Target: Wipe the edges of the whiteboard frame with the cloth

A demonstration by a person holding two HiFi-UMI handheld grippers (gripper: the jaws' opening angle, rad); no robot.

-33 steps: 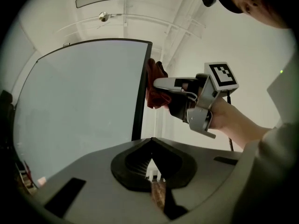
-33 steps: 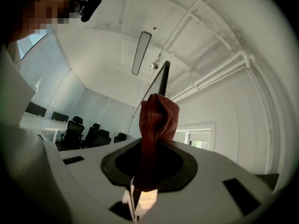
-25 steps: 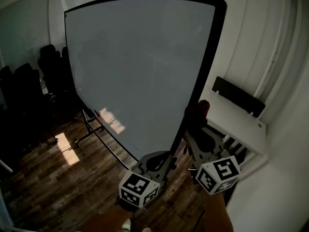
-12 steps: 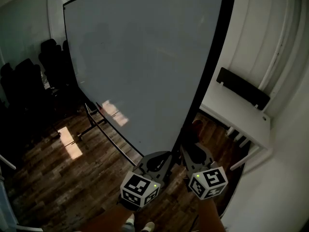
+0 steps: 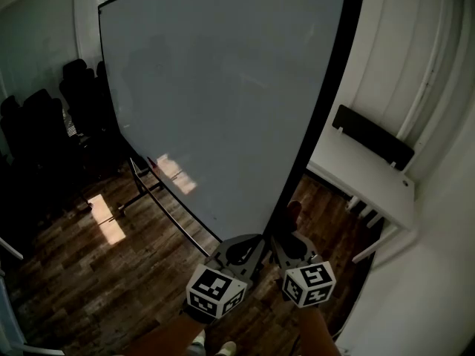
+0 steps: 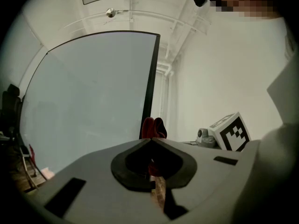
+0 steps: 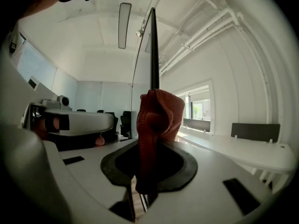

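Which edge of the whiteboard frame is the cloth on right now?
The right vertical edge, near its lower end: the red cloth held in the right gripper sits against that black strip.

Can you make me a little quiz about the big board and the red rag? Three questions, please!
1. Pick one: which claw holds the crumpled dark red cloth?
A) the left claw
B) the right claw
C) neither claw

2. True or false: the red cloth is lying flat on the wooden floor.

3. What colour is the thin frame around the big pale grey whiteboard?

Key: 1) B. 2) False: the claw holds it up at the right-hand edge of the frame. 3) Black.
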